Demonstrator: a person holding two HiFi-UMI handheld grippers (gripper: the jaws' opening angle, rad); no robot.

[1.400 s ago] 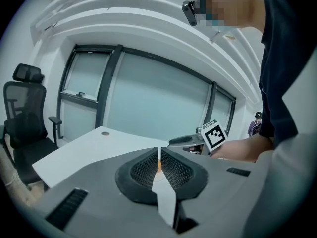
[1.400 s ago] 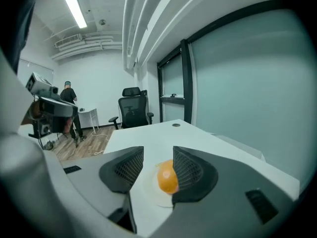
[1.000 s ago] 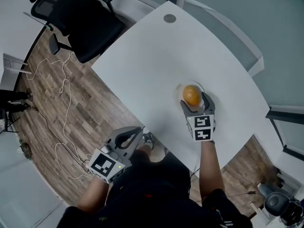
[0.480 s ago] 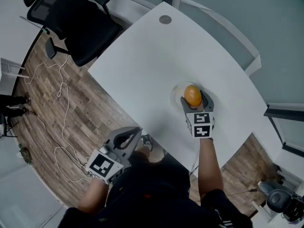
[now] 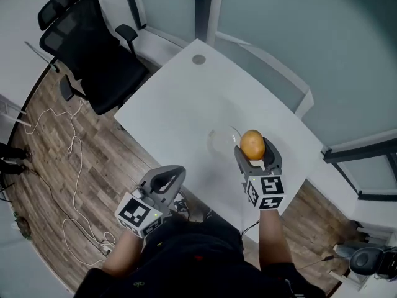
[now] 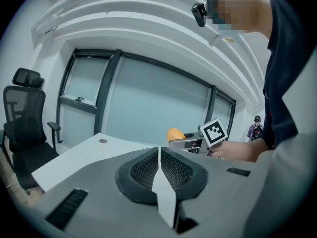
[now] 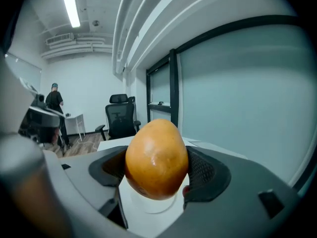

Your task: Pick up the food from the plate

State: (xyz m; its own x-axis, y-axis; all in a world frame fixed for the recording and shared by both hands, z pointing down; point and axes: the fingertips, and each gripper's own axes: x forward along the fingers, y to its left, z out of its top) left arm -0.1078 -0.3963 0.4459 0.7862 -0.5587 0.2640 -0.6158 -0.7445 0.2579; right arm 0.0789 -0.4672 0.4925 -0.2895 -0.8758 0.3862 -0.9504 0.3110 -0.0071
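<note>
An orange, egg-shaped piece of food point(image 5: 252, 144) point(image 7: 156, 159) point(image 6: 174, 134) is clamped between the jaws of my right gripper point(image 5: 254, 153) point(image 7: 157, 170), raised above the white table point(image 5: 180, 110). A clear glass plate point(image 5: 223, 141) point(image 7: 148, 202) rests on the table just left of and below the food, with nothing on it. My left gripper point(image 5: 167, 180) point(image 6: 159, 167) is held off the table's near edge, above the wooden floor, jaws pressed together and holding nothing.
A black office chair point(image 5: 87, 48) stands at the table's far left. A round grommet point(image 5: 198, 59) sits near the far corner. White cable point(image 5: 74, 166) trails over the floor. Glass partition walls point(image 5: 298, 36) run behind the table. A person point(image 7: 53, 108) stands far off.
My right gripper has lifted the food off the plate, which now lies bare. The left gripper has stayed shut by the table edge. The head view has shifted.
</note>
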